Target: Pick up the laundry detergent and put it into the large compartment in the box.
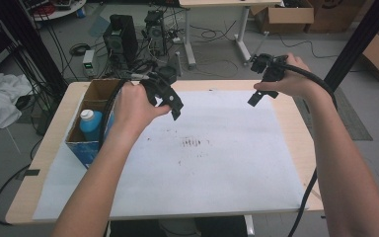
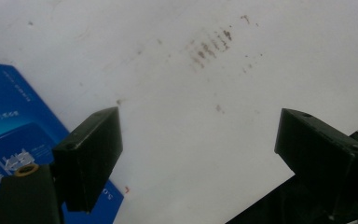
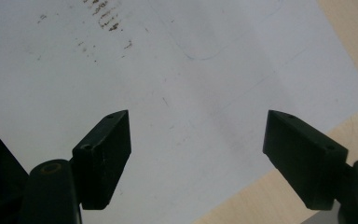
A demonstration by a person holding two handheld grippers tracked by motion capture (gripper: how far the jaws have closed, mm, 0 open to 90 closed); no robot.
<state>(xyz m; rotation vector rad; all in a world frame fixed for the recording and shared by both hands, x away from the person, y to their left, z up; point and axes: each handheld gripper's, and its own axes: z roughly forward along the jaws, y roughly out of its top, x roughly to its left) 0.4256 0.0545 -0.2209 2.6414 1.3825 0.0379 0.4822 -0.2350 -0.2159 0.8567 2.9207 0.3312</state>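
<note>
High view: left tongs (image 1: 170,101) held above white paper (image 1: 217,158) on the table (image 1: 296,106), just right of a blue box (image 1: 86,143) with a bottle (image 1: 90,123) inside (box nearest to these tongs); right tongs (image 1: 261,94) well apart, far right.

Left gripper view: jaws apart, nothing between, blue box at lower left beside one jaw.

Right gripper view: jaws apart over bare paper.

Paper sheet (image 1: 217,163) lies on bench (image 1: 54,138), covers most of top. Open box (image 1: 86,143) stands on bench's left side, at sheet's left edge. Bottle (image 1: 91,123) stands upright in box, near end. Your left hand-held gripper (image 1: 170,101) hangs above sheet, just right of box. Your right hand-held gripper (image 1: 261,91) hangs above sheet's far right part, well apart from left one. Smudges (image 1: 192,143) sit mid-sheet, between both.
</note>
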